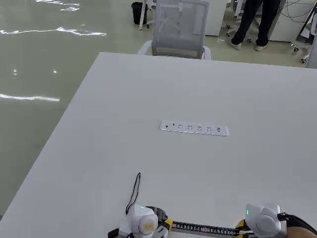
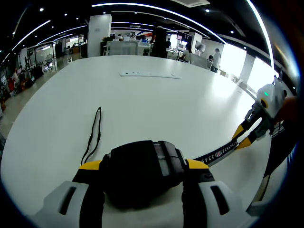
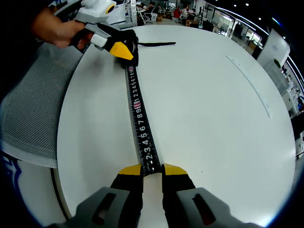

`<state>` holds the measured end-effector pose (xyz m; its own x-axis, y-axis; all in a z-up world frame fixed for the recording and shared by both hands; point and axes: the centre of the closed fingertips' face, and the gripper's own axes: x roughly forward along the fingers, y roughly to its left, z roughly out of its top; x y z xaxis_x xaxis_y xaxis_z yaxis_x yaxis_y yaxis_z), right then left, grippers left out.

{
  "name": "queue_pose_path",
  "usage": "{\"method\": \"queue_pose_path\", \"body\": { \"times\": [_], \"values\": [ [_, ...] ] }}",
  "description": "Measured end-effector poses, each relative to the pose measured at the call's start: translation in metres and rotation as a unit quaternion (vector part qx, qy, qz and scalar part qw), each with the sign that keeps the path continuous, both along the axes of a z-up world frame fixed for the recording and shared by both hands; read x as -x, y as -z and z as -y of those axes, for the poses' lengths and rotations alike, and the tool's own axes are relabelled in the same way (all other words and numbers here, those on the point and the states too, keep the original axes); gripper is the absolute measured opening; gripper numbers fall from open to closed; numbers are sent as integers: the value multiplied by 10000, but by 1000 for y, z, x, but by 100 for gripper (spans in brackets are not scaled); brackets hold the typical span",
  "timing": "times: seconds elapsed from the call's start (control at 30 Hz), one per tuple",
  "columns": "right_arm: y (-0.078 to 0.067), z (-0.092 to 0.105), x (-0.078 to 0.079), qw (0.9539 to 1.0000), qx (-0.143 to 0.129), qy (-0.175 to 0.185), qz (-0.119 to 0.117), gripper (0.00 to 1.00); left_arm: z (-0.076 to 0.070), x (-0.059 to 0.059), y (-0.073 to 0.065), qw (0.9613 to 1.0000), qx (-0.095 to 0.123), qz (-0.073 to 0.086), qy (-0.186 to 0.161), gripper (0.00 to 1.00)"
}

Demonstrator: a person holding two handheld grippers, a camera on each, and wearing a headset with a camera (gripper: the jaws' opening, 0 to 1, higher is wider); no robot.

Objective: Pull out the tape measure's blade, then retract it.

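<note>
Tape measure case [image 2: 142,178]: black, rigid, clamped by its sides in left gripper [image 2: 143,166] fingers at near worktop [image 1: 148,99] edge. Blade [image 3: 141,128]: black, white numerals, lying extended; probably thin and springy, best held at tip, where right gripper [image 3: 152,169] fingers pinch shut. Strap [image 2: 92,135] loose beyond. Power strip [image 1: 193,128] farther back.

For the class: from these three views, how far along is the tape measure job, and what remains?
Done: the blade is drawn out, its numbered length spanning between the two grippers. In hand: the left gripper clamps the tape measure case, while the right gripper pinches the blade's tip between its jaws. Left: letting the blade retract into the case.
</note>
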<state>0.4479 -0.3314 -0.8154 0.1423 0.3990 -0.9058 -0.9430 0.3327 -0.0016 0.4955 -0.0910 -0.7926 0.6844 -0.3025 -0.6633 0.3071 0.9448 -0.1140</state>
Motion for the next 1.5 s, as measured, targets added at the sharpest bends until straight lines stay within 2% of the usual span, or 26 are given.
{"method": "queue_pose_path", "body": {
  "times": [0.77, 1.5],
  "values": [
    [-1, -11, 0, 10000, -12, -42, -18, 14, 0, 1, 0, 10000, -3, -35, 35, 63],
    [1, -19, -2, 10000, -33, -63, -36, 14, 0, 0, 0, 10000, 9, -4, 19, 63]
  ]
}}
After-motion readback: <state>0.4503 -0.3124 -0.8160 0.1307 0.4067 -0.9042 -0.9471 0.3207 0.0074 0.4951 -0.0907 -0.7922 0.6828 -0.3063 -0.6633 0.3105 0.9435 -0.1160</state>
